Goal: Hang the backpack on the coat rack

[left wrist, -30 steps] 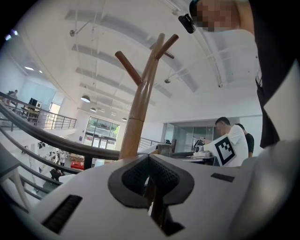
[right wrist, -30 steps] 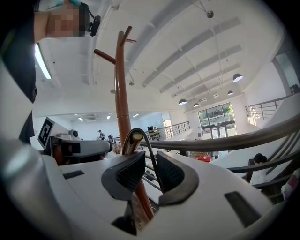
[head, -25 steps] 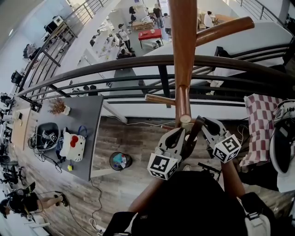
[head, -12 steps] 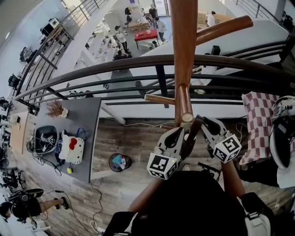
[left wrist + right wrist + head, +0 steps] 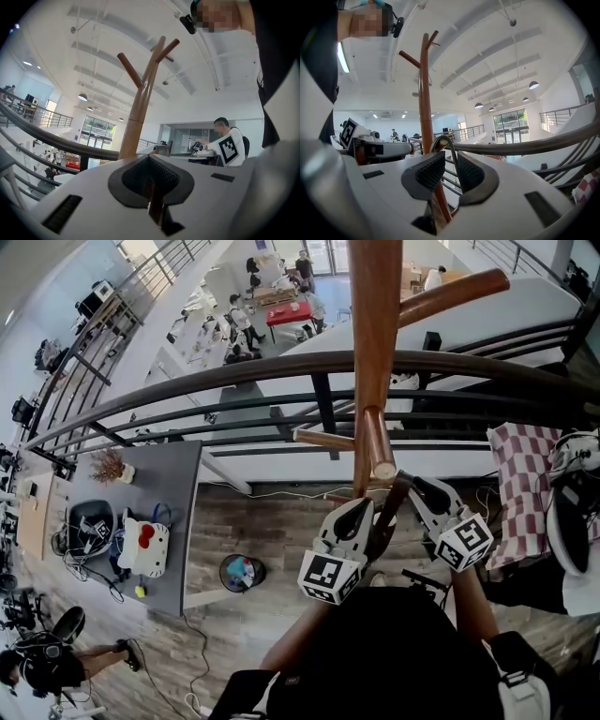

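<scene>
Head view: left gripper (image 5: 365, 521) and right gripper (image 5: 418, 493) clamp backpack strap (image 5: 394, 508).

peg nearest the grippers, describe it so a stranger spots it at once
Follow the brown coat rack pole down the head view's middle. The peg slants down to a pale round tip above the strap between the left gripper and right gripper; its neighbours point left and up right.

The coat rack (image 5: 373, 352) stands directly before the person, with the railing (image 5: 234, 374) behind it. The left gripper (image 5: 367, 517) and right gripper (image 5: 415, 491) sit side by side just below a lower peg (image 5: 378, 446), the strap (image 5: 392, 507) between them and the backpack (image 5: 384, 643) beneath. A table (image 5: 178, 474) lies left, with a bin (image 5: 242, 571) beside it.
</scene>
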`<action>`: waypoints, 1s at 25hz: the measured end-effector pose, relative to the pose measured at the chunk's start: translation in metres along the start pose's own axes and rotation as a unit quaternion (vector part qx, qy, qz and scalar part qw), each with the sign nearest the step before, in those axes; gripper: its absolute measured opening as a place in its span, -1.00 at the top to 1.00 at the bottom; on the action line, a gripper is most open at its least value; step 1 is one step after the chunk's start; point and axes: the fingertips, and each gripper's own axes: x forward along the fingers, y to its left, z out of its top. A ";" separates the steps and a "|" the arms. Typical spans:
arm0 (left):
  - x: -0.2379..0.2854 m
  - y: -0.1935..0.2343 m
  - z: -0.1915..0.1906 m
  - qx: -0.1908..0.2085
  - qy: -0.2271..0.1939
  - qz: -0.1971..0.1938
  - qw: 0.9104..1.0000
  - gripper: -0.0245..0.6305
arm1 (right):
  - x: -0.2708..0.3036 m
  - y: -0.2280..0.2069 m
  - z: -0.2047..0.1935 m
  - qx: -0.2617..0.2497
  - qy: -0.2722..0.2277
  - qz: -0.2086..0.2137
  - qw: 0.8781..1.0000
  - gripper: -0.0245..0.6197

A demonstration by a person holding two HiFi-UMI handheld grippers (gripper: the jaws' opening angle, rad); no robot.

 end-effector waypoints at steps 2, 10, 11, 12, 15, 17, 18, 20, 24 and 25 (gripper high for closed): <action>-0.001 0.000 0.001 0.000 -0.001 -0.001 1.000 0.90 | -0.002 0.001 0.001 0.000 -0.001 -0.002 1.000 0.71; -0.007 -0.001 0.001 -0.001 -0.004 -0.006 1.000 0.90 | -0.010 0.005 -0.001 0.006 -0.003 -0.015 1.000 0.71; -0.008 -0.001 0.001 -0.001 -0.005 -0.007 1.000 0.90 | -0.011 0.006 -0.002 0.006 -0.003 -0.019 1.000 0.71; -0.010 -0.001 0.001 -0.002 -0.005 -0.007 1.000 0.90 | -0.011 0.006 -0.002 0.005 -0.003 -0.021 1.000 0.71; -0.014 0.001 0.000 -0.004 -0.004 -0.006 1.000 0.90 | -0.014 0.007 -0.004 0.003 -0.004 -0.037 0.999 0.71; -0.017 0.002 -0.001 -0.005 -0.005 -0.006 1.000 0.90 | -0.019 0.005 -0.005 0.006 -0.003 -0.058 0.998 0.71; -0.019 0.002 -0.001 -0.005 -0.005 -0.006 1.000 0.90 | -0.021 0.003 -0.006 0.007 -0.003 -0.068 0.998 0.71; -0.021 0.002 -0.001 -0.004 -0.006 -0.007 1.000 0.90 | -0.027 0.002 -0.007 0.009 -0.006 -0.080 0.997 0.71; -0.024 0.002 -0.001 -0.005 -0.005 -0.010 1.000 0.90 | -0.036 0.005 -0.007 0.018 -0.019 -0.100 0.995 0.72; -0.025 0.003 -0.001 -0.005 -0.005 -0.011 1.000 0.90 | -0.038 0.006 -0.007 0.021 -0.022 -0.107 0.994 0.75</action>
